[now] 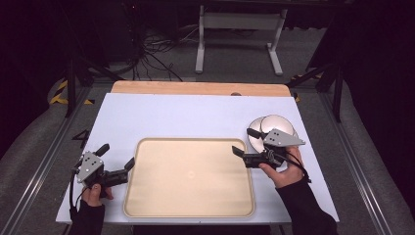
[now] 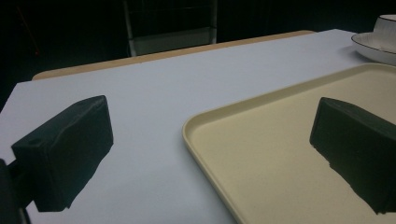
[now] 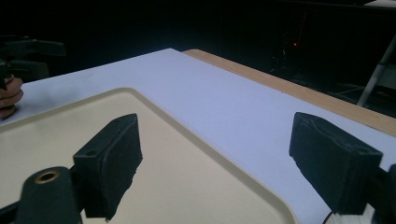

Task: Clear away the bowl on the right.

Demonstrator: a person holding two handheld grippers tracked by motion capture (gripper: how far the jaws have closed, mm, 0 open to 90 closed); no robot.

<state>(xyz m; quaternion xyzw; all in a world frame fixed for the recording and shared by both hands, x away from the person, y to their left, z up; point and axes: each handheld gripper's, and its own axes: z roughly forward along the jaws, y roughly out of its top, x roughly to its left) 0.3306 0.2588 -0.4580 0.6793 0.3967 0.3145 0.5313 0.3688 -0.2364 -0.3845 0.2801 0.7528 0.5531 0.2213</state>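
Observation:
A beige tray (image 1: 188, 196) lies empty in the middle of the white table top (image 1: 195, 115). My left gripper (image 1: 116, 155) stands open just off the tray's left edge, held by a hand in a dark sleeve. In the left gripper view, that gripper (image 2: 210, 149) straddles the tray's near corner rim (image 2: 187, 135). My right gripper (image 1: 244, 140) is open at the tray's right edge, with nothing between its jaws. The right gripper view has the right gripper (image 3: 222, 158) spanning the tray rim (image 3: 187, 130). White dishes (image 1: 271, 126) sit just behind the right hand.
A wooden strip (image 1: 195, 88) borders the table's far edge. A plate (image 2: 373, 49) with a cup (image 2: 387, 25) on it stands beyond the tray. The other hand (image 3: 9, 98) appears far off. Table legs and cables lie on the floor behind.

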